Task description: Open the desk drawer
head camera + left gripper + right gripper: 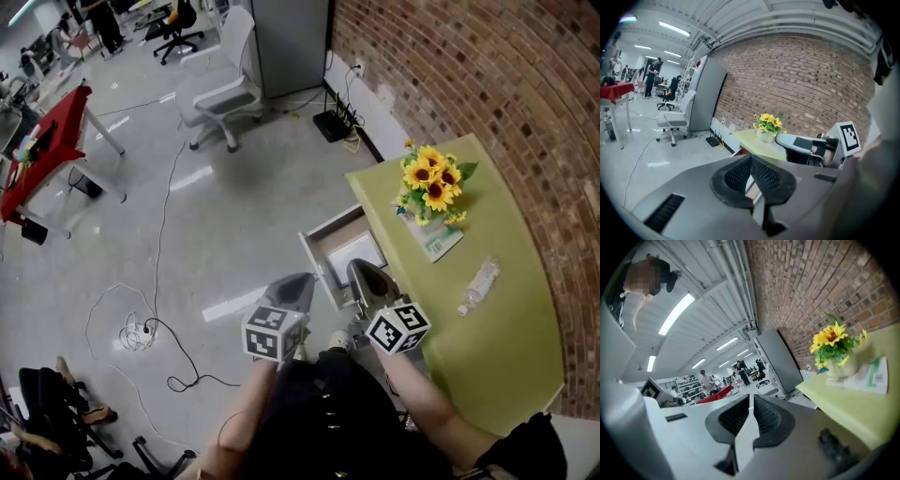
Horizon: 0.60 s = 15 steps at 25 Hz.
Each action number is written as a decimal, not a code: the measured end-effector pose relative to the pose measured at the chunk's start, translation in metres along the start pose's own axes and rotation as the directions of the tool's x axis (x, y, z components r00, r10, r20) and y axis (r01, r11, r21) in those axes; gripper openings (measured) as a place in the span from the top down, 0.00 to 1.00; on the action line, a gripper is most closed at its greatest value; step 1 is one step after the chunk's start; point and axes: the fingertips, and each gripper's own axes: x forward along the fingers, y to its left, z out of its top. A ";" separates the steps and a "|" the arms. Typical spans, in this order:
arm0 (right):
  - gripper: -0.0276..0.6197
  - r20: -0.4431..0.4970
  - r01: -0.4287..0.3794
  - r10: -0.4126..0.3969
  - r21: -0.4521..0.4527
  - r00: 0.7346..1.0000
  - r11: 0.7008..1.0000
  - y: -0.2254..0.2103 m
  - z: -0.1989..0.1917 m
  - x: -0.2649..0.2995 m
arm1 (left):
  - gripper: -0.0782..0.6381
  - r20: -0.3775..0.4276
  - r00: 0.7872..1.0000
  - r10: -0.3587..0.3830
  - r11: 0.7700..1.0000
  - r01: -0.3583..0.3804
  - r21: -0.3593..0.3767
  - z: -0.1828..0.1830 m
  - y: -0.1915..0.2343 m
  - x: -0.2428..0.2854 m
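The desk drawer (345, 249) stands pulled out from under the green desk (487, 328), its pale inside showing. In the head view both grippers are held up close to the person's body, just short of the drawer's near end. My left gripper (292, 289) (751, 160) is shut with nothing in it. My right gripper (371, 277) (751, 401) is beside it, nearest the desk edge; its jaws stand together with only a sliver between them, and they hold nothing. The left gripper view also catches the right gripper (808, 146) in front of the desk (757, 140).
On the desk are a pot of sunflowers (431, 181) (833, 344), a booklet (437, 241) and a plastic bottle (478, 286). A brick wall (487, 84) runs behind. A white chair (223, 86), a red table (49, 150) and floor cables (141, 333) lie to the left.
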 end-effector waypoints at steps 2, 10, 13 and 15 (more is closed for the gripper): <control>0.91 0.006 0.001 0.000 -0.075 1.000 0.997 0.013 0.011 -0.013 | 0.88 0.042 0.999 -0.016 1.000 0.016 0.011 0.014 -0.014 -0.004; 0.91 0.135 0.028 0.023 -0.362 0.991 0.932 0.036 0.049 -0.050 | 0.88 0.159 0.983 -0.093 0.988 0.073 0.133 0.046 -0.068 -0.016; 0.91 0.164 0.042 0.033 -0.434 0.986 0.900 0.040 0.058 -0.055 | 0.88 0.176 0.980 -0.097 0.985 0.070 0.158 0.049 -0.074 -0.017; 0.91 0.162 0.036 0.043 -0.454 0.986 0.890 0.040 0.058 -0.056 | 0.88 0.184 0.978 -0.097 0.982 0.065 0.175 0.051 -0.076 -0.015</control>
